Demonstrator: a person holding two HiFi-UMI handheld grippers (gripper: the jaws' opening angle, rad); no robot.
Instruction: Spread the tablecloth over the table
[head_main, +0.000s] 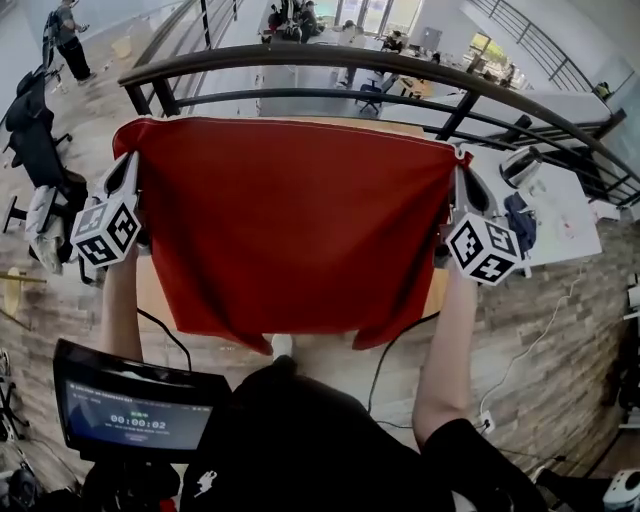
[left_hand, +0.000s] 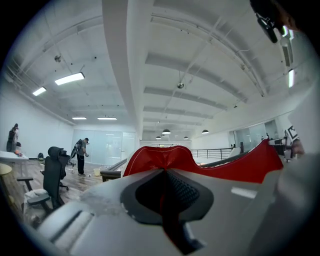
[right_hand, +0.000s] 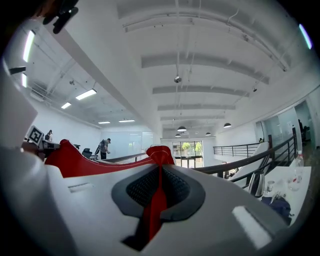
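The red tablecloth (head_main: 290, 230) looks soft, light and floppy. The left gripper (head_main: 128, 170) and right gripper (head_main: 460, 178) each pinch a top corner, and the rest hangs below their fingers.

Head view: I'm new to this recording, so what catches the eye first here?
The red tablecloth fills the middle, stretched wide over a wooden table. The left gripper and right gripper each pinch an upper corner. Beyond it curves a black railing.
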